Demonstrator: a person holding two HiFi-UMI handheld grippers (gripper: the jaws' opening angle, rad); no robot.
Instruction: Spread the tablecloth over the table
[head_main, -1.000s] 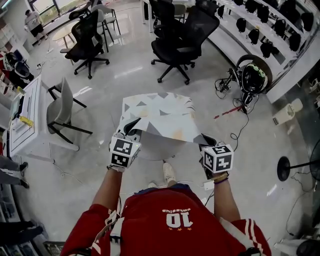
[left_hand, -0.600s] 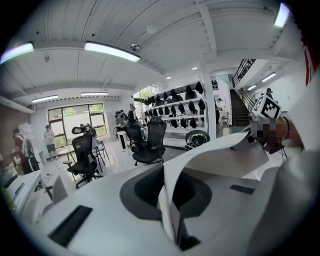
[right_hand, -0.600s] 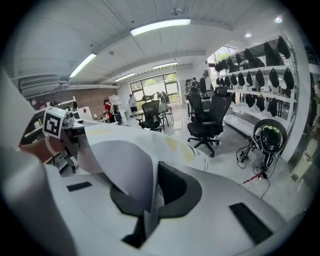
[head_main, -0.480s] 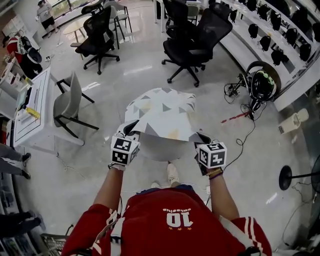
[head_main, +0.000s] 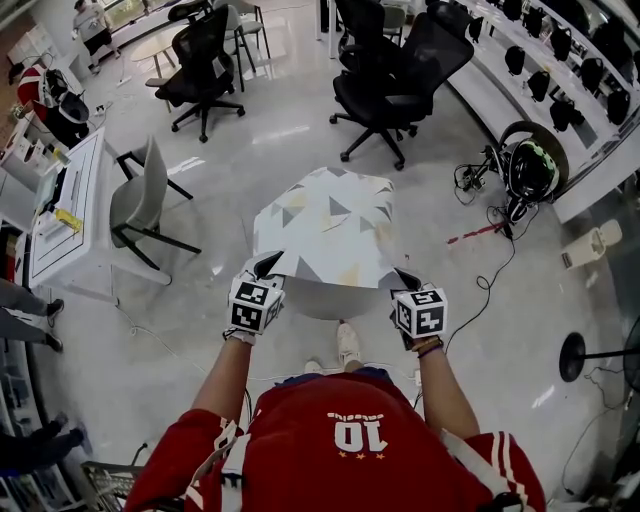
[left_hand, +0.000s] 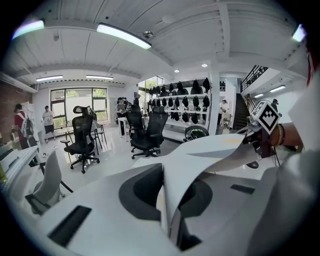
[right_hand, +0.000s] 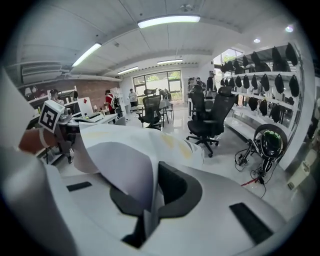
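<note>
The tablecloth, white with grey and yellow triangles, lies stretched over a small round white table, whose near rim shows under the cloth's front edge. My left gripper pinches the cloth's near left corner, and my right gripper pinches the near right corner. In the left gripper view the cloth runs into the slit of that gripper; its jaws have just been opening a little, with the cloth still between them. In the right gripper view the cloth is clamped in the right gripper.
Black office chairs stand behind the table, another at the back left. A grey chair and a white desk are at the left. Cables and a helmet lie on the floor at the right. My feet are by the table.
Both grippers have come down and drawn the cloth's near edge lower. The cloth, which hung raised in front, now lies flatter over the tabletop.
</note>
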